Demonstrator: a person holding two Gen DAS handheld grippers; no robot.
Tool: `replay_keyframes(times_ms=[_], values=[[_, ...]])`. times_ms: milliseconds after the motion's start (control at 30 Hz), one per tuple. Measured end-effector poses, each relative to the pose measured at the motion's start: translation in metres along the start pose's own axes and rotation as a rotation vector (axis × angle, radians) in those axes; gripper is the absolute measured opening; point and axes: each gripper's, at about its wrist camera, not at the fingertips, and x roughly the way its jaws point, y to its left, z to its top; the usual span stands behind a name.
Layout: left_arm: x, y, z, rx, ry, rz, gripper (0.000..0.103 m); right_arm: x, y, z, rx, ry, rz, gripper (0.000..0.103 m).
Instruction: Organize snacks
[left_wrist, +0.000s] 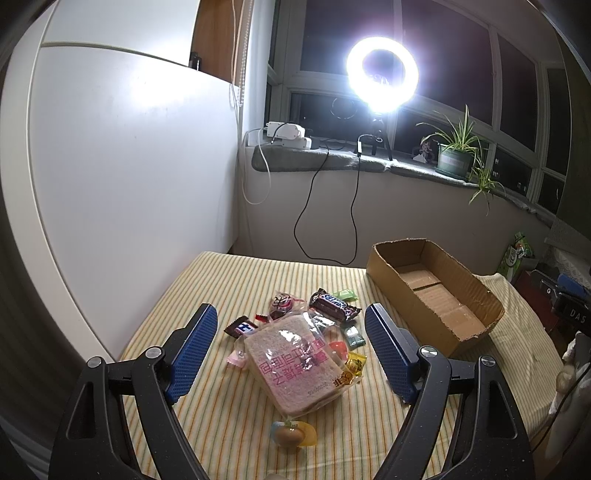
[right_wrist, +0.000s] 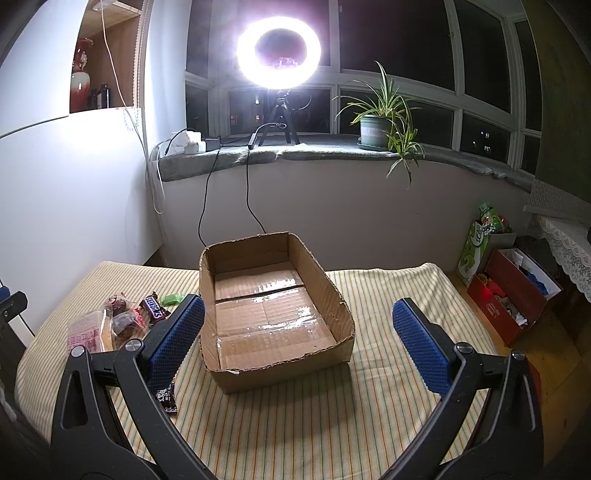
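Cardboard box (right_wrist: 275, 306) empty (snacks (left_wrist: 295, 347) piled beside); left hand-held gripper (left_wrist: 291, 350), right hand-held gripper (right_wrist: 299, 332) both spread, gripping nothing

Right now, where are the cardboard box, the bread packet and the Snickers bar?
Cardboard box (right_wrist: 266, 314): right wrist view, bare taped floor.
Bread packet (left_wrist: 293, 363): left wrist view, middle of wrapper.
Snickers bar (left_wrist: 334, 303): left wrist view, printed logo.

On the striped-cloth-covered desk (left_wrist: 221, 273), the pile of wrapped snacks (left_wrist: 303, 332) lies left of the open brown cardboard box (right_wrist: 273, 306), with the wrapped bread slice (left_wrist: 291, 365) at the pile's front.
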Motion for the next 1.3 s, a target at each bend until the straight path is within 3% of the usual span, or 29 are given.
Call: replay_keyframes(times_ms=[567,767,967,1300], values=[[0.004,0.009,-0.002,-0.016,0.016,-0.001,0.082,0.005,0.013,-0.001,-0.014,0.015,0.014,0.103],[0.007,0.021,-0.009,-0.047,0.045,-0.001,0.082,0.011,0.021,-0.005,-0.024,0.034,0.072,0.103],[0.013,0.036,-0.019,-0.093,0.080,-0.009,0.082,0.019,0.042,-0.007,-0.057,0.076,0.216,0.103],[0.035,0.053,-0.042,-0.228,0.188,-0.150,0.081,0.038,0.099,-0.009,-0.128,0.182,0.521,0.103]])
